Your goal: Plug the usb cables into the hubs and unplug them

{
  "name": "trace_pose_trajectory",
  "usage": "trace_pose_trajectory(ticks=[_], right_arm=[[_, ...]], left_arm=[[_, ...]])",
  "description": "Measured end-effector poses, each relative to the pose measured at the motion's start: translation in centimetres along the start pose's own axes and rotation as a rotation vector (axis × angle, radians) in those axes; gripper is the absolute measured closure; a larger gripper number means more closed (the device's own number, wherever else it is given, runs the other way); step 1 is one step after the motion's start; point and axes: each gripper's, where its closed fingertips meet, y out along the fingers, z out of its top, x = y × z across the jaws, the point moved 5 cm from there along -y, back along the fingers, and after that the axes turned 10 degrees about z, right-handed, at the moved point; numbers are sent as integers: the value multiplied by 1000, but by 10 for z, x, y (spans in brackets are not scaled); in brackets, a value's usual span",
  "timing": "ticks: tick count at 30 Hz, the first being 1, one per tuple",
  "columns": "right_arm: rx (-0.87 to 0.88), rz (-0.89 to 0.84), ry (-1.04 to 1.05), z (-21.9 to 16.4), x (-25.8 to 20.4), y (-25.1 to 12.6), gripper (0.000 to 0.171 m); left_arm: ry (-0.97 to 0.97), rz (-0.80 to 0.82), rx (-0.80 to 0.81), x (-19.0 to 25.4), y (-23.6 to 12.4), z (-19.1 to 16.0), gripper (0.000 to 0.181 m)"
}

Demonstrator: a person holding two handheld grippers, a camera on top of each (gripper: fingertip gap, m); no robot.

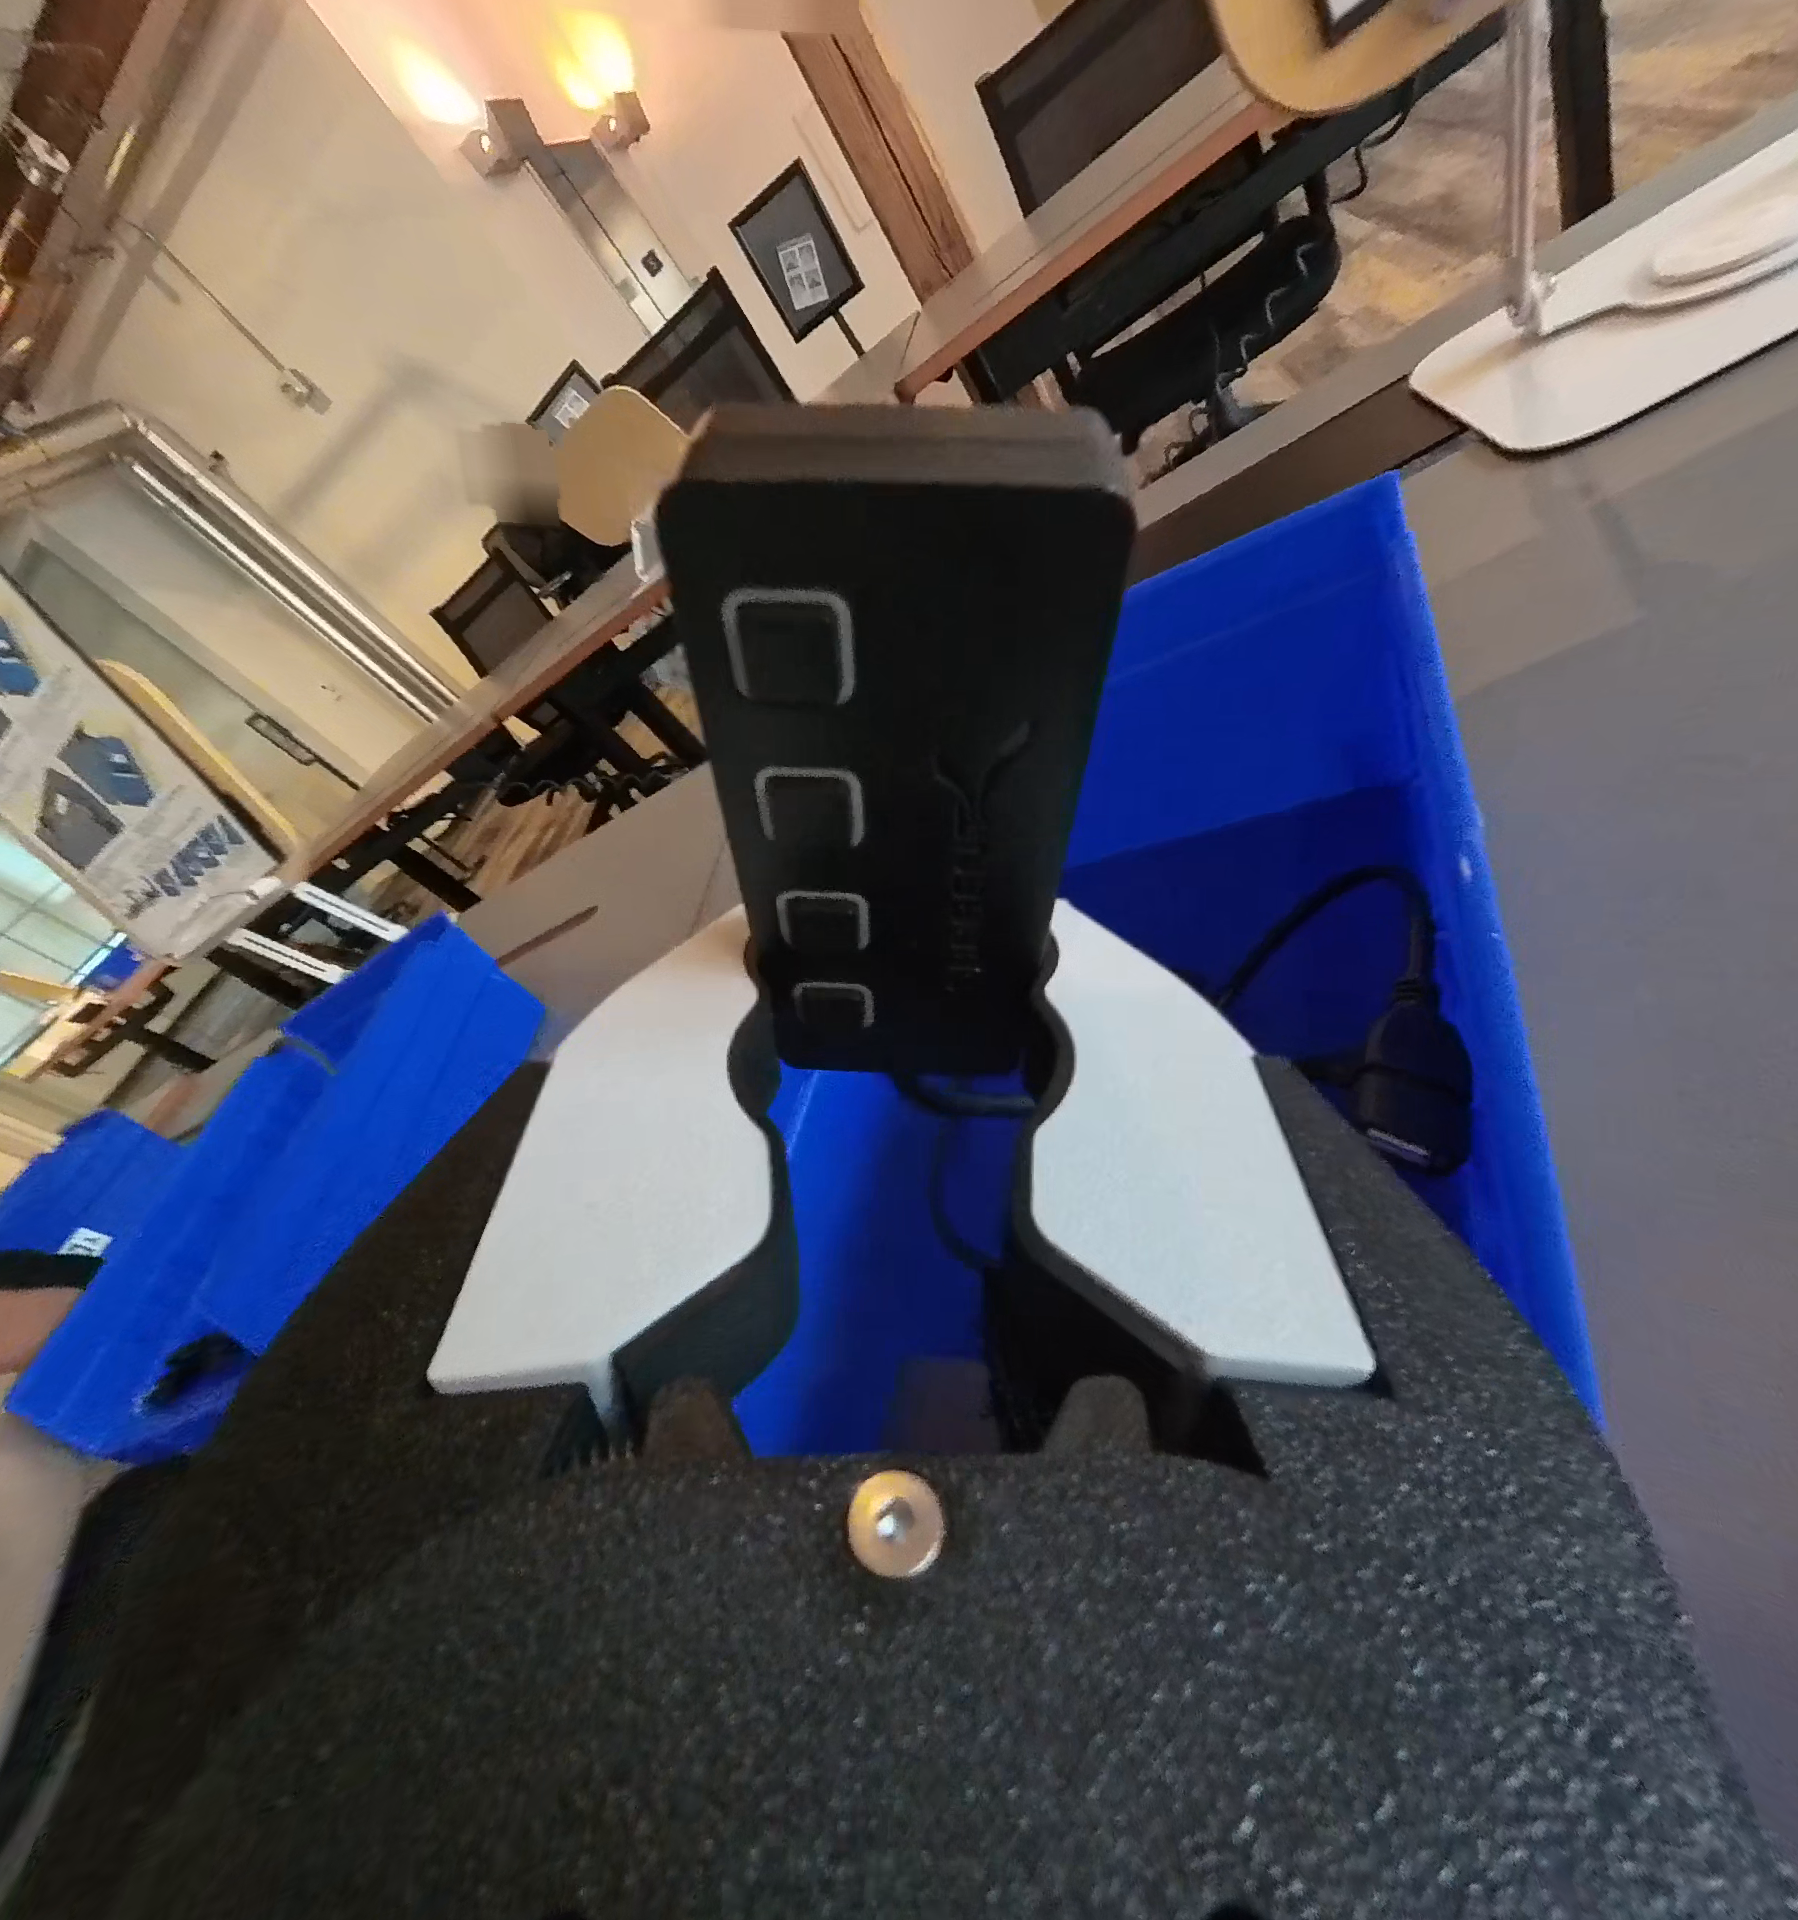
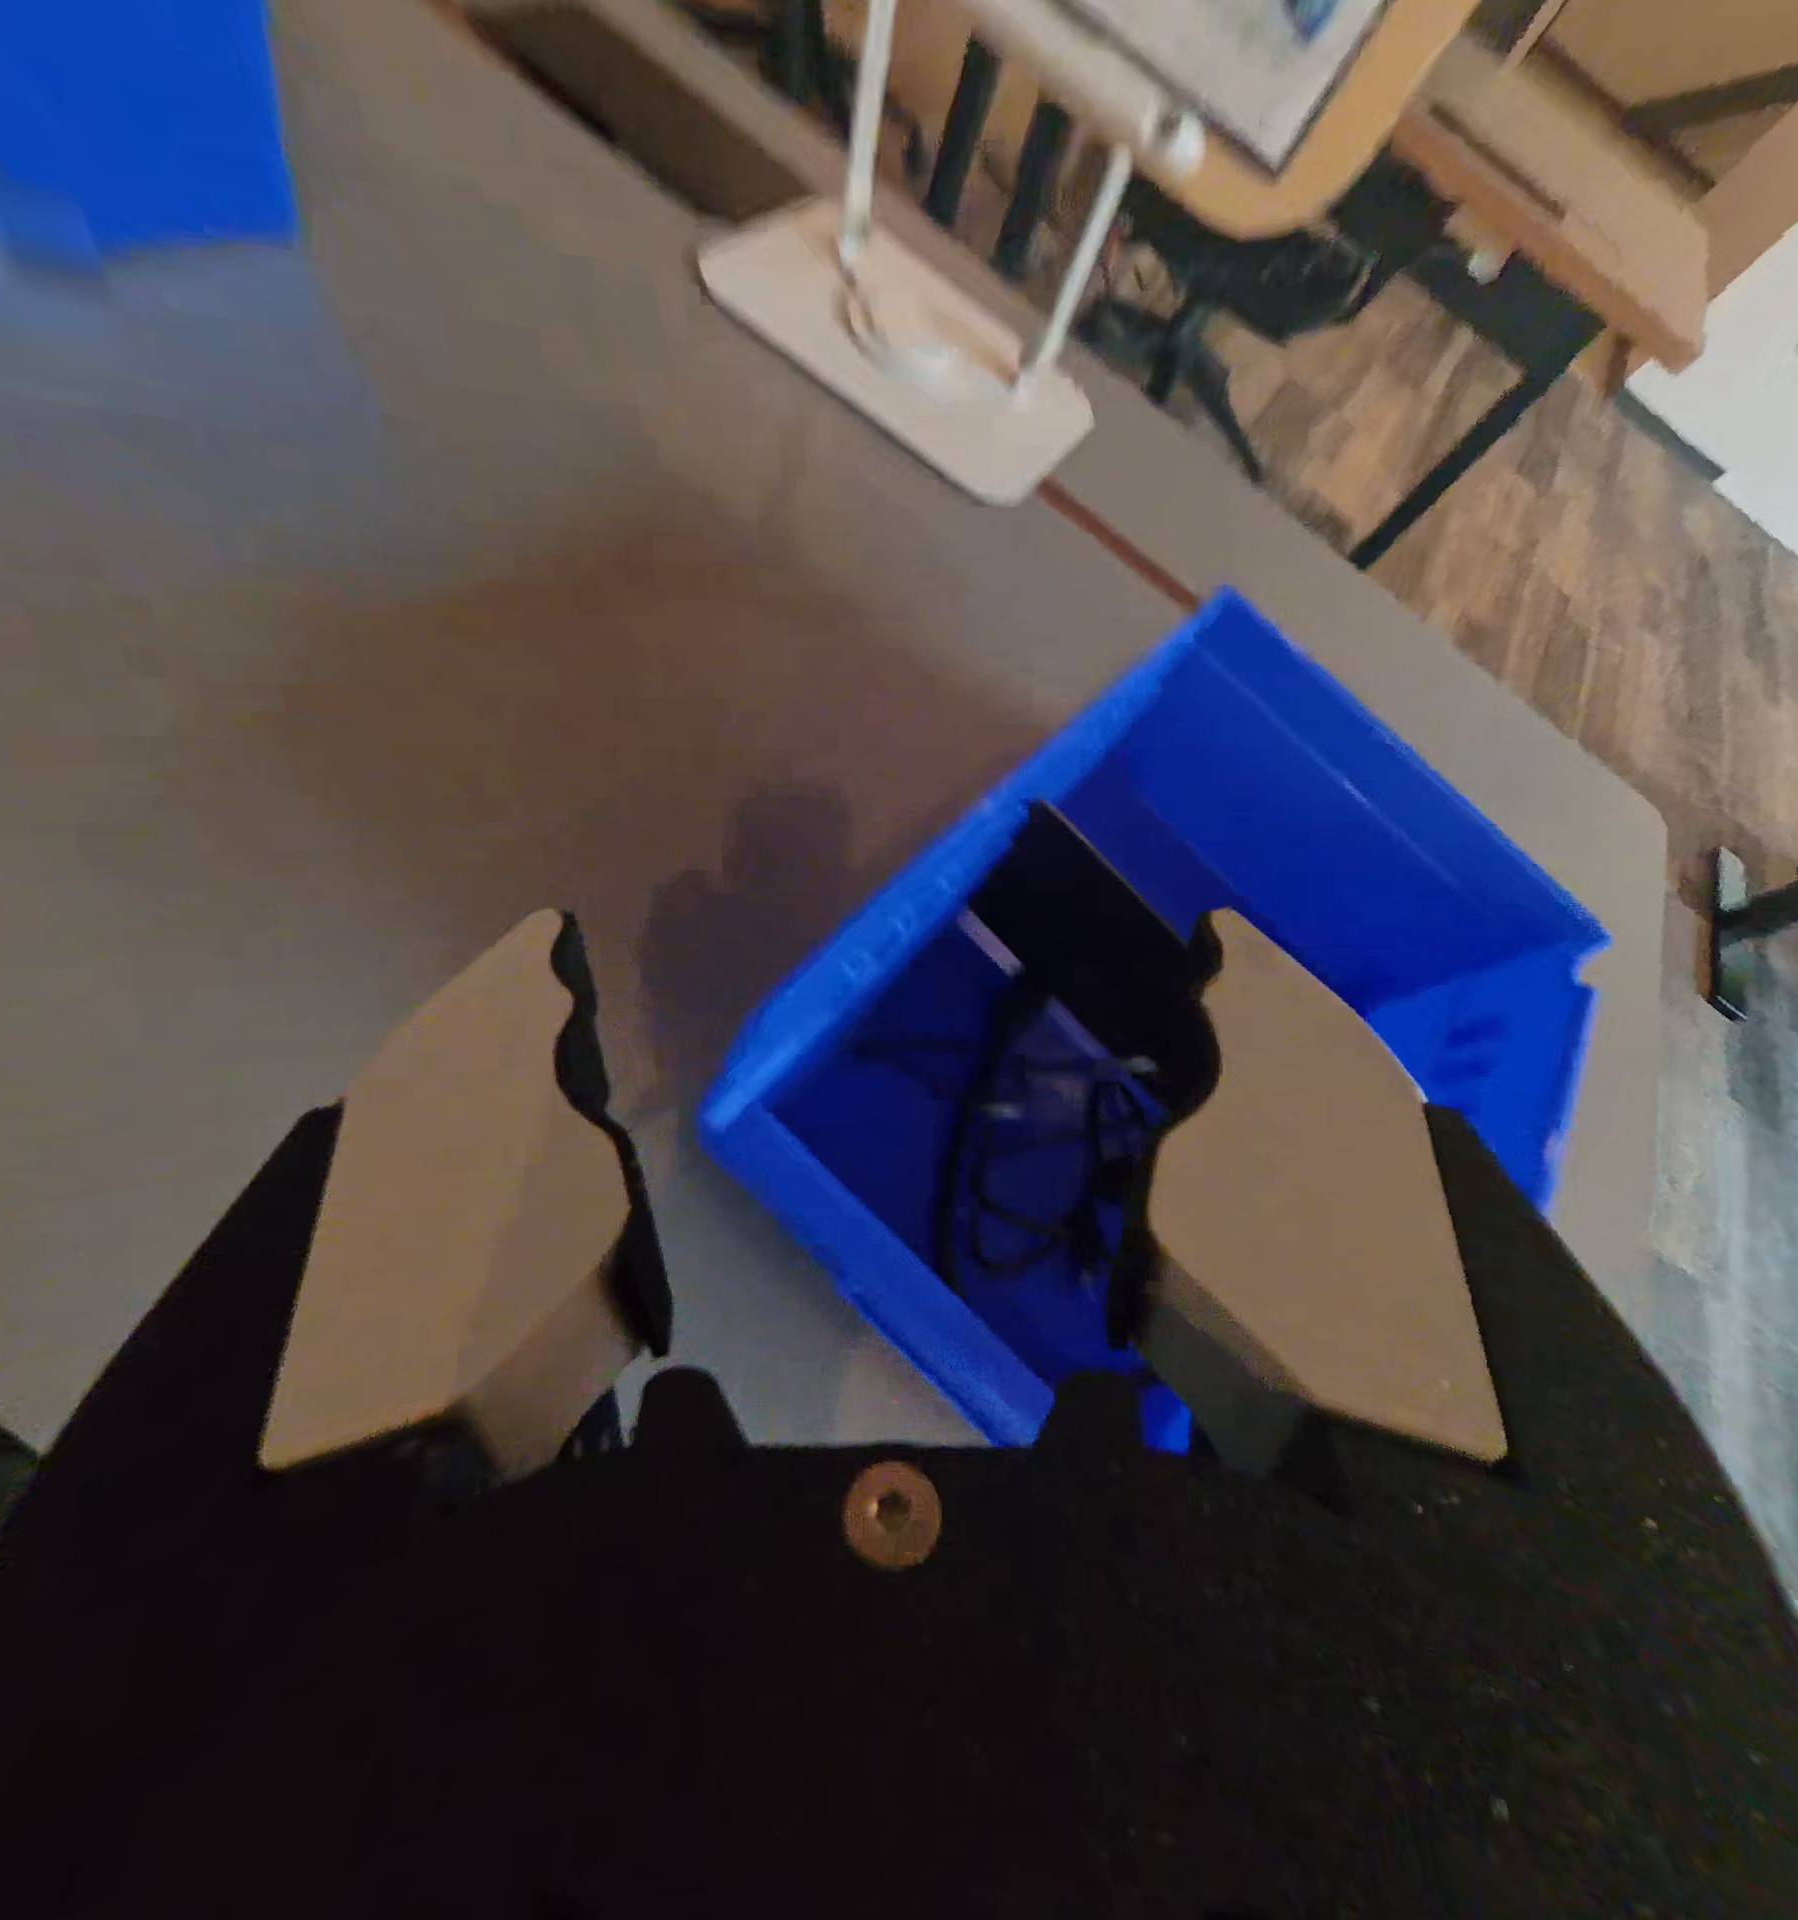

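Note:
My left gripper (image 1: 900, 1023) is shut on the near end of a black USB hub (image 1: 890, 727). The hub stands upright above a blue bin (image 1: 1477, 935), and several buttons show along its face. Its thin black cord (image 1: 952, 1174) hangs down between the fingers. A black USB cable (image 1: 1394, 1070) with a plug lies in that bin at the right. My right gripper (image 2: 890, 1039) is open and empty above the table. It hovers at the left edge of a second blue bin (image 2: 1290, 831) that holds coiled black cables (image 2: 1040, 1174) and a black divider (image 2: 1082, 914).
A grey table (image 2: 355, 675) carries both bins. A white lamp base (image 2: 895, 364) with metal rods stands at the far edge; it also shows in the left wrist view (image 1: 1601, 343). More blue bin parts (image 1: 251, 1195) lie to the left. Desks and chairs stand beyond. Spacing between my two grippers at the tips: around 50 centimetres.

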Motion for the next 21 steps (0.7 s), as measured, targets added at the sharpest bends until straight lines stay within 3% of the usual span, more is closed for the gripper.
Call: trace_pose_trajectory(ticks=[5,13,21], right_arm=[[166,135,20,24,-39,12,57],[163,203,-11,20,-58,15,54],[235,208,23,19,-49,-4,57]], left_arm=[[-59,-74,-52,-9,-4,-5,136],[-96,-253,-160,-37,-22,-23,134],[209,-768,32,-55,-33,-10,133]])
